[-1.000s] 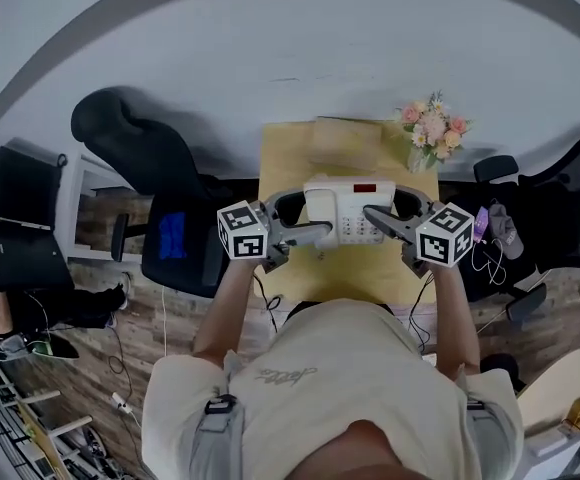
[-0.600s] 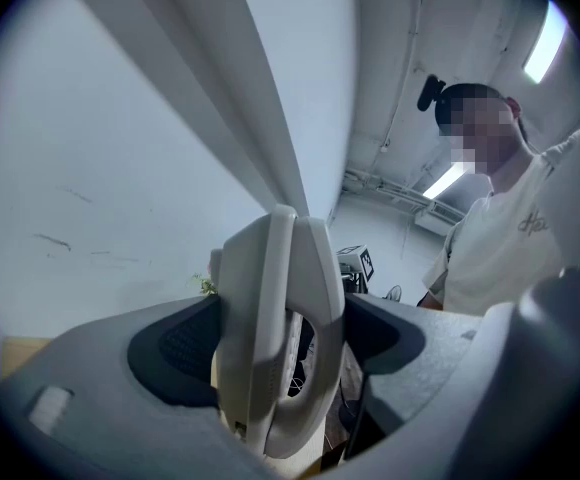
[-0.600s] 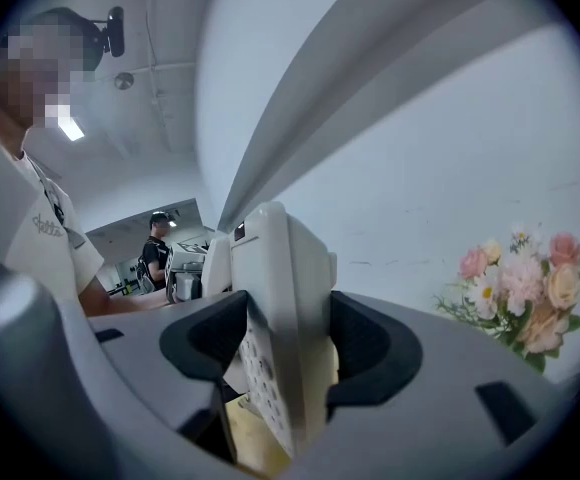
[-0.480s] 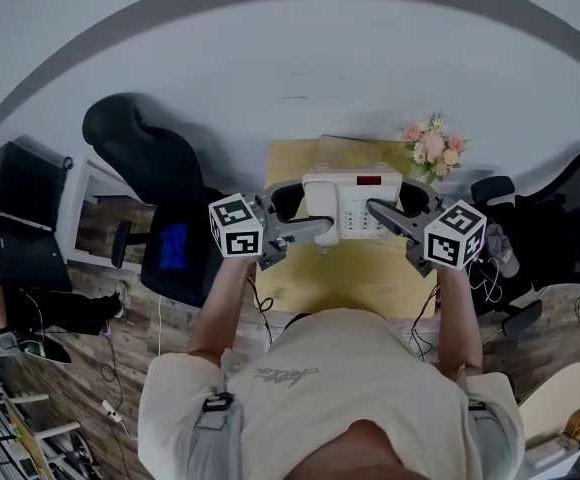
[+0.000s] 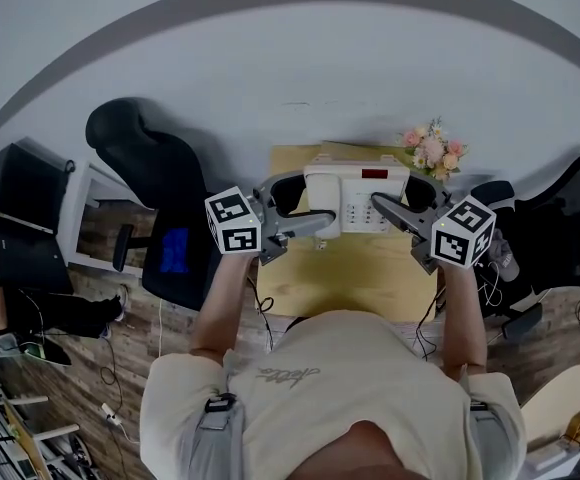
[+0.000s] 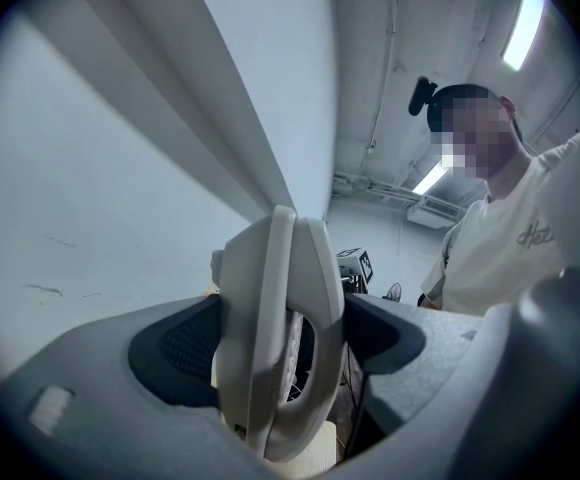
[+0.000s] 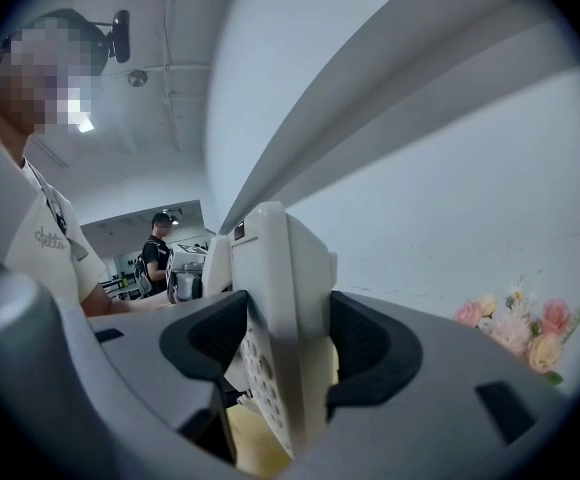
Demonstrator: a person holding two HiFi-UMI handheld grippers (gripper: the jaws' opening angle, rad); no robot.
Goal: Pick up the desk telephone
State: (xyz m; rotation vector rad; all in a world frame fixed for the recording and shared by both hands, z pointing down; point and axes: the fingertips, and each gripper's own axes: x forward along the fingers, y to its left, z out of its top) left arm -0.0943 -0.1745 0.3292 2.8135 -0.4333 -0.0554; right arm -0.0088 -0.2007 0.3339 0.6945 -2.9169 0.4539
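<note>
Between your hands, each tool is gripping one end of the desk telephone. The left tool is clamping the handset side and the right tool is pinching the keypad side, jaws only as wide as the body. Its long axis is running L-R across you, over the far part of the table, w/ both arms equally near. Straight up is looking open. Flowers are sitting just beyond on the R, the wall is rising close behind, and a chair is standing off L.
</note>
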